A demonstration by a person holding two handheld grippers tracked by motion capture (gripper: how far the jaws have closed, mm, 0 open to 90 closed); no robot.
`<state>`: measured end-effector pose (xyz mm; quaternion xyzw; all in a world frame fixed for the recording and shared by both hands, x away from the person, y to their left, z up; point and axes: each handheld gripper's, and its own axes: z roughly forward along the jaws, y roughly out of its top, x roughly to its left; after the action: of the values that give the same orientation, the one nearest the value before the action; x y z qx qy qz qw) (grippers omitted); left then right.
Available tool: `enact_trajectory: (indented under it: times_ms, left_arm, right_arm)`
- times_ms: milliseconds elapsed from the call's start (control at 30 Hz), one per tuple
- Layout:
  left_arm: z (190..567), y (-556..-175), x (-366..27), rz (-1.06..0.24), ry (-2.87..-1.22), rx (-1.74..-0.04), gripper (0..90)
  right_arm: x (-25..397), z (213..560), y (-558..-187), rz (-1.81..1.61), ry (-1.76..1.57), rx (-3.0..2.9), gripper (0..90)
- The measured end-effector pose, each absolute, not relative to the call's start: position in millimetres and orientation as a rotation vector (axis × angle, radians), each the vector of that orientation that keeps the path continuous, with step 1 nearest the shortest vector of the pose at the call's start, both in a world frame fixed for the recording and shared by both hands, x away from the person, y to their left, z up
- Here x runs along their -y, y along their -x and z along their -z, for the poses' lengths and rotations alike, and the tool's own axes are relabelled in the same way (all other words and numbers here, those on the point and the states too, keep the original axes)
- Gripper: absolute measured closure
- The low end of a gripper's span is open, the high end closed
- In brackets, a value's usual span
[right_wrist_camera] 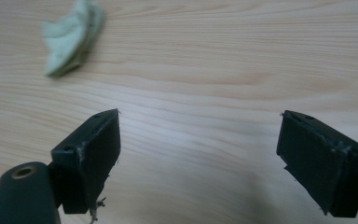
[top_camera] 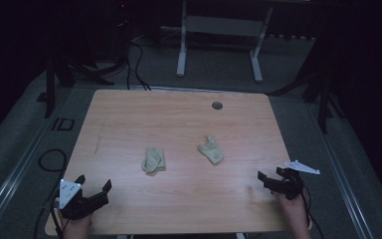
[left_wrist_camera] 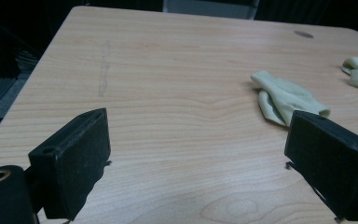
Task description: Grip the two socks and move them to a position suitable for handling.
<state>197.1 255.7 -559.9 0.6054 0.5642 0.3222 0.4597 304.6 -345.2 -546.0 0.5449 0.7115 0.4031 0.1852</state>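
High view: the wooden table (top_camera: 129,114), pale laminate with a fine grain and rounded corners, carries two small pale green socks near its middle, well apart from both grippers at the near edge. The left sock (top_camera: 153,160) lies crumpled and folded over itself, forward and to the right of the left gripper (top_camera: 93,185); the right sock (top_camera: 211,150) lies bunched, its long axis slanting toward the near right, forward and to the left of the right gripper (top_camera: 268,178). Each sock looks about equally far from the gripper on its own side, so either hand could reach first. Both grippers hang with jaws spread wide and nothing between them. In the left gripper view the left sock (left_wrist_camera: 284,97) sits just beyond the right-hand black jaw, soft knit cloth, limp and doubled. In the right gripper view the right sock (right_wrist_camera: 72,37) lies up and to the left of the jaws. A small grey grommet (top_camera: 217,105) sits at the table's far side
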Motion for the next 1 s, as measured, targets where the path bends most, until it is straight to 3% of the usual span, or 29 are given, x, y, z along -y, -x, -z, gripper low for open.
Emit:
enact_trajectory:
  times_ms: [633,1000]
  left_arm:
    - [560.1,-197.3,-249.2,-0.761,-1.561,-1.342,7.0]
    - [561.2,-196.8,-247.4,-0.742,-1.583,-1.318,7.0]
  right_arm:
    - [257.9,537.2,-350.5,-1.126,-1.345,-2.27,14.4]
    - [203.2,522.6,-390.5,-1.088,-1.206,-2.351,27.2]
